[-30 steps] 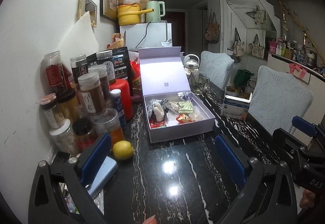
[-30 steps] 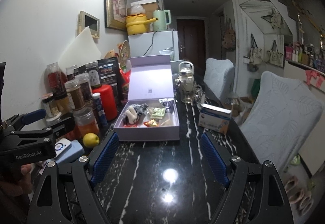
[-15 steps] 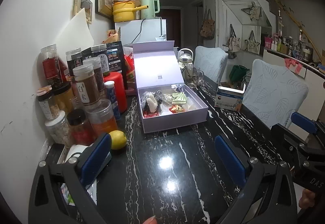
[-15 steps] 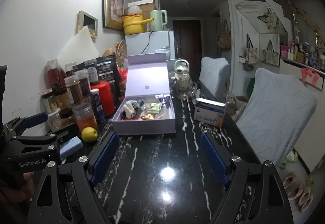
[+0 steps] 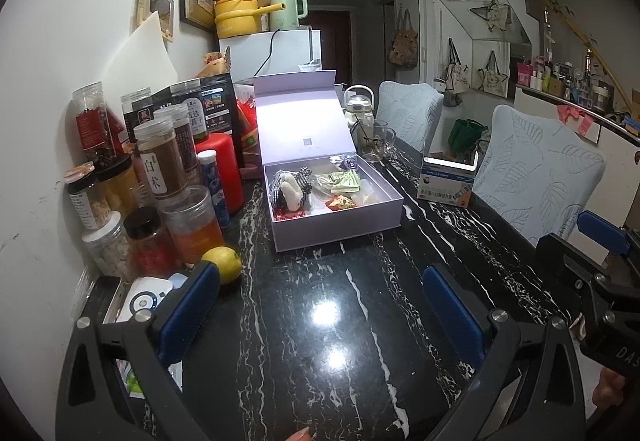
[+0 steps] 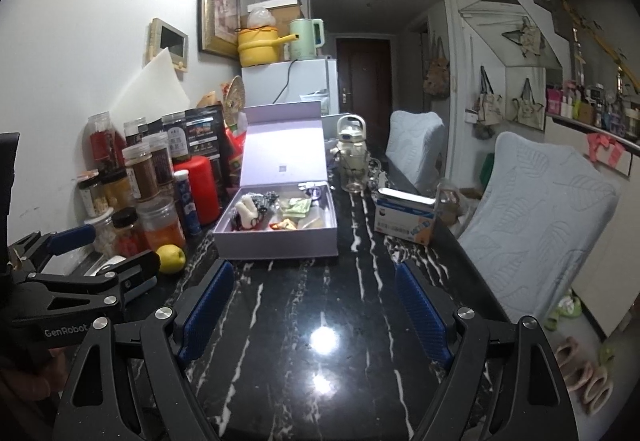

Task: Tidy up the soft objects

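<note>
An open lilac box (image 5: 340, 225) (image 6: 276, 243) stands on the black marble table, lid upright. Inside lie a white and black-checked soft toy (image 5: 290, 189) (image 6: 250, 213), a green packet (image 5: 344, 181) (image 6: 296, 207), a red-gold wrapper (image 5: 340, 202) and other small soft items. My left gripper (image 5: 320, 301) is open and empty, held over the table well in front of the box. My right gripper (image 6: 312, 305) is open and empty, also short of the box. Each gripper shows at the edge of the other's view.
Several jars and bottles (image 5: 160, 177) and a red canister (image 5: 220, 169) crowd the left wall side. A lemon (image 5: 224, 265) (image 6: 171, 259) and a white device (image 5: 146, 297) lie near my left gripper. A tissue box (image 5: 448, 181) (image 6: 404, 217), a glass kettle (image 6: 352, 157) and covered chairs (image 6: 532, 217) stand to the right.
Both grippers have drawn back from the box and risen slightly; the box looks smaller and farther. Both stay open and empty.
</note>
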{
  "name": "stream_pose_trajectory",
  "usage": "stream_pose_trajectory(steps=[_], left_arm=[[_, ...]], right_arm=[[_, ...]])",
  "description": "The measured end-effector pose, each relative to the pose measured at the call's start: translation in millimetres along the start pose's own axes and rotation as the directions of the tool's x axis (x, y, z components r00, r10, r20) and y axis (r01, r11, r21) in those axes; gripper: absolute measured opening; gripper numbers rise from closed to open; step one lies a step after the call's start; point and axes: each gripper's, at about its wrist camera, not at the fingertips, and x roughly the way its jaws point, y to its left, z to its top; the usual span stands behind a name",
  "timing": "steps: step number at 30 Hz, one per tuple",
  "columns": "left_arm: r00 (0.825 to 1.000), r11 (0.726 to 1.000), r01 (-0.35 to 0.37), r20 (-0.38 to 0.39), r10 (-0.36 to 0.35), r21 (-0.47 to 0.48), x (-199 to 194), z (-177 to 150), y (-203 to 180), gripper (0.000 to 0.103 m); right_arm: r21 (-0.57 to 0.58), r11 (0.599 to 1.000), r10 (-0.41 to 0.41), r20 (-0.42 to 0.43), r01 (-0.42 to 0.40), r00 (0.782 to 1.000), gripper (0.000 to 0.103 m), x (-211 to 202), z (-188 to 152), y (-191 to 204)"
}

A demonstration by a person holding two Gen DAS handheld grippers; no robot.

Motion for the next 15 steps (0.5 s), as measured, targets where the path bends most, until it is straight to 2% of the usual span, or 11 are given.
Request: stream_pose_trajectory(steps=[15], left_arm=[[1.0,1.0,0.0,-0.015,0.0,-0.004,-0.2,-2.5,1.5,0.103]], right_arm=[[-0.001,1.0,-0.008,0.004,0.008,1.0,0.085,-3.2,-1.2,-2.1]])
